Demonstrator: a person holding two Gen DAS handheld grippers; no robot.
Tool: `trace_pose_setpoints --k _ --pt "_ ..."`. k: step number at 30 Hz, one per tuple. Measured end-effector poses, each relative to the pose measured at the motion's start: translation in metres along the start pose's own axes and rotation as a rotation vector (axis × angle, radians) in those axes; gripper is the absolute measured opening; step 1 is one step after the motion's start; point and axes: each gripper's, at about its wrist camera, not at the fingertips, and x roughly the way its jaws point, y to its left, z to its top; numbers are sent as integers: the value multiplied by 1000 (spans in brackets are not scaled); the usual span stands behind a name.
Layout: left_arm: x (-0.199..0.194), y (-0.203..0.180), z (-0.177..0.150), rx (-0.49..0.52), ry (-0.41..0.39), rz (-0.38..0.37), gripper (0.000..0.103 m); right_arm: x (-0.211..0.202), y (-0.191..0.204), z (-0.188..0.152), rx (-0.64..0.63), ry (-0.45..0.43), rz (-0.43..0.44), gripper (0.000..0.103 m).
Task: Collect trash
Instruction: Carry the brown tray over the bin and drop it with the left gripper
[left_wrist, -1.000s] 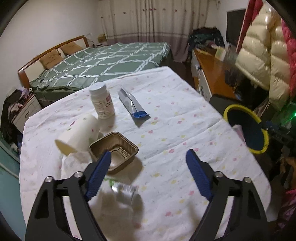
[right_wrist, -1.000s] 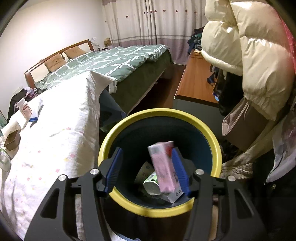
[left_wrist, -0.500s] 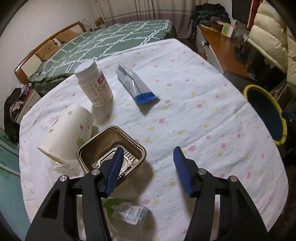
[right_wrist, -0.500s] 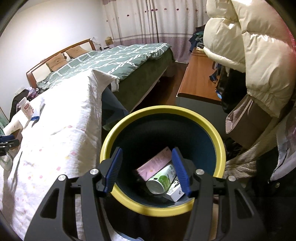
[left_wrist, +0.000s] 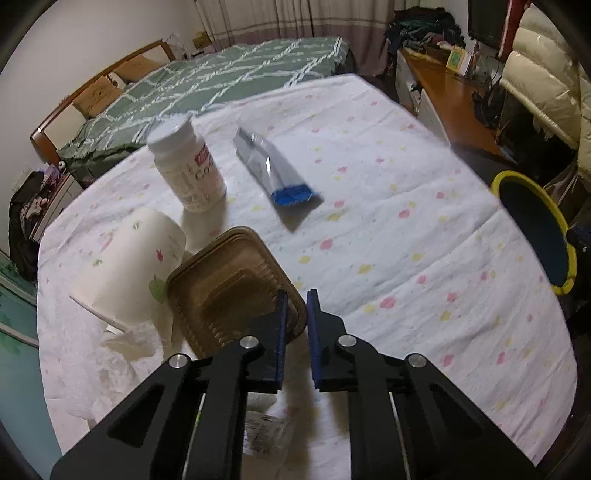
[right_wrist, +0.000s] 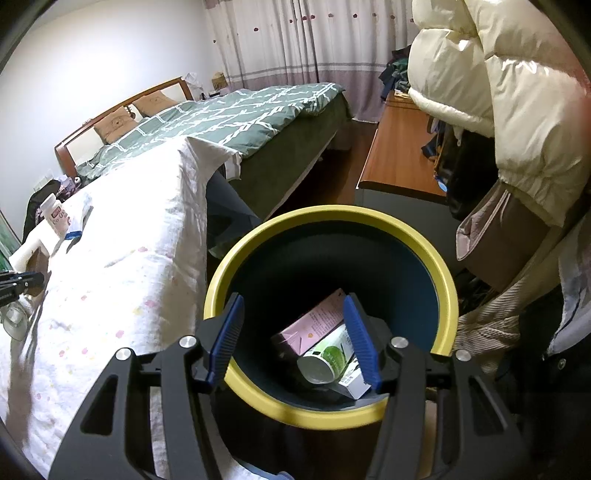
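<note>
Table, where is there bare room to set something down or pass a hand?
The cloth is free from the foil pouch across to the edge by the bin. It is crowded on the other side: bottle, paper cup and brown tray sit close together.

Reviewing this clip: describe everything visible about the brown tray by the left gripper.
The brown tray is a small, squarish container with rounded corners, a stepped ribbed wall and a thin rolled rim; it looks like thin plastic or foil. It appears empty. It is tipped up, with its open side facing the camera. The left gripper is shut on its right rim, one pad inside and one outside. Its left edge leans against the overturned paper cup, on the spotted tablecloth.
</note>
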Motion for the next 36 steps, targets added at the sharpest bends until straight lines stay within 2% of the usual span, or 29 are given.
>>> trace_pose_setpoints --k 9,16,25,31,36 --pt "-49 -51 14 84 -123 -115 8 -19 -2 -3 0 -35 -9 54" --pt "-69 -121 31 211 -171 -238 8 -50 -14 -12 8 -76 -69 54" --pt "-59 -230 57 361 -169 -411 8 -85 -58 -31 80 -95 -164 54" --pt "-41 -298 69 443 -128 -473 8 -94 -79 -39 124 -94 -193 54" --pt "-16 -337 77 472 -85 -472 8 -102 -88 -44 128 -94 -217 54"
